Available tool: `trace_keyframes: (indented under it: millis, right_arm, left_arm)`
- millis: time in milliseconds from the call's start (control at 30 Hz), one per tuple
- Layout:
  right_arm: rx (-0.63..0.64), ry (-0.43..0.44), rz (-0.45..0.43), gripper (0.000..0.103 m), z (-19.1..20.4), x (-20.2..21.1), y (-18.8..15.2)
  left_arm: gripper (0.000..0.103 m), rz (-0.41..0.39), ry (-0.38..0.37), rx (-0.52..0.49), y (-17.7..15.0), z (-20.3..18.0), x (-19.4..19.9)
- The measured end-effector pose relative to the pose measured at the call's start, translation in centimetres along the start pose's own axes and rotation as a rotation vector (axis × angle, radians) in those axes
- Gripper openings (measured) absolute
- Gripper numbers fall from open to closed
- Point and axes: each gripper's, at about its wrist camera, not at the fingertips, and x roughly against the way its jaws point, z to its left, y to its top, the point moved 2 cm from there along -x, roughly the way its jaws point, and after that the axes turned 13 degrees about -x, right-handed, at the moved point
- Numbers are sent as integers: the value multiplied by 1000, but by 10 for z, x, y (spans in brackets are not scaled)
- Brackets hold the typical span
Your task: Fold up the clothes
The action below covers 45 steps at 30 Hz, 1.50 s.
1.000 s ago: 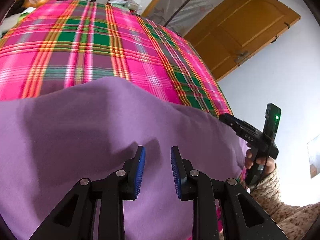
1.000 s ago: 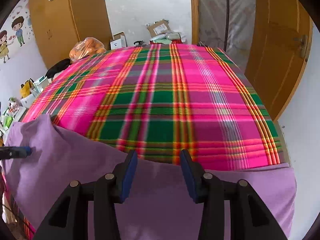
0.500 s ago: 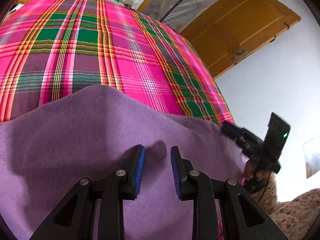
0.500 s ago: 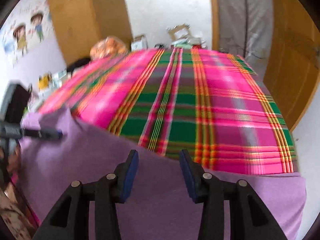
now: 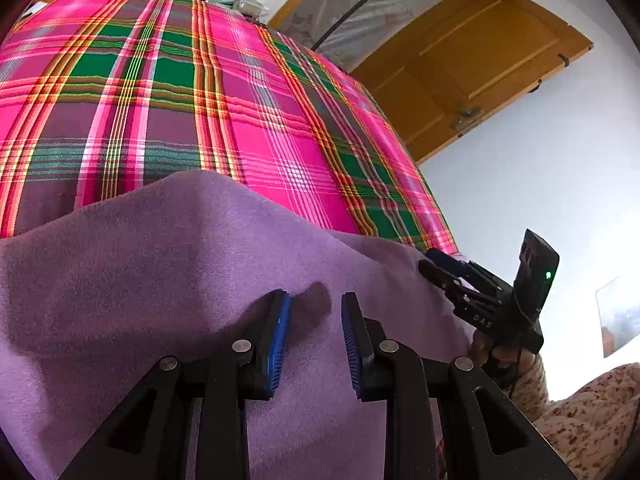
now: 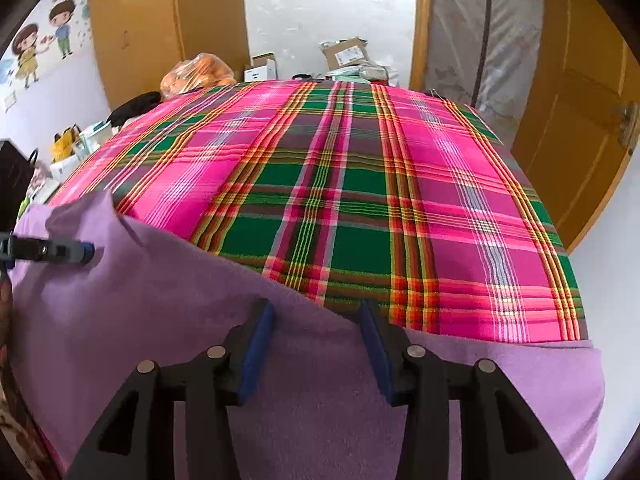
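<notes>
A purple fleece garment (image 5: 168, 280) lies spread over the near end of the bed, its far edge humped into a soft peak. My left gripper (image 5: 314, 320) hovers over its middle, open, with only cloth below the blue pads. In the left wrist view my right gripper (image 5: 430, 262) sits at the garment's right edge, held by a hand in a patterned sleeve (image 5: 580, 412). From the right wrist view the garment (image 6: 160, 320) fills the foreground. The right gripper (image 6: 318, 328) stands open above its far edge. The left gripper's tip (image 6: 82, 251) pokes in over the garment's left corner.
A pink, green and yellow plaid bedspread (image 6: 360, 184) covers the bed beyond the garment. Wooden doors (image 6: 580, 128) stand on the right, a wardrobe (image 6: 168, 28) at the back left. Boxes (image 6: 344, 54) and an orange bag (image 6: 200, 74) lie past the bed's far end.
The right gripper has dropped lower and nearer the garment's right edge. The left gripper's tip now reaches further in over the left corner. Both stay open.
</notes>
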Motion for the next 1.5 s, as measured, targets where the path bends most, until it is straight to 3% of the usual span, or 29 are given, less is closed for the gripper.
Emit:
trace_keyframes:
  millis: [100,367,433,500,633,933,1000,1267,1400,1500]
  right_arm:
    - [-32,-15,0,64,-3,-3,3]
    - [-74,-41,-3,65,-5,-8,7]
    - [-76,-47,-3,64,-5,-6,7]
    - [-78,-73,-24,52,-5,4,3]
    - [-63,-128,-61,50,-12,25,-16]
    - [-206,-233,-83,49,-42,69,-66]
    - [-198,-188,-97,49,-32,77,-75]
    - [-210,-218,-97,47,-24,95,-114]
    - [-208,-232,-114,47,-11,108,-117]
    - [-168,-193,-141,47,14,112,-112]
  left_arm:
    - [27,-1,4,-1,0,0,0]
    - [27,0,24,-16,-1,-3,2]
    - [27,11,44,-27,-2,-5,3]
    - [27,21,72,-37,-5,-8,8]
    - [27,27,106,-46,-16,-9,20]
    - [27,2,156,1,-43,-1,51]
    - [27,-3,179,-12,-55,-2,61]
    - [27,-41,229,4,-102,7,107]
    - [27,-62,249,29,-118,17,129]
    - [27,-73,267,36,-129,21,141]
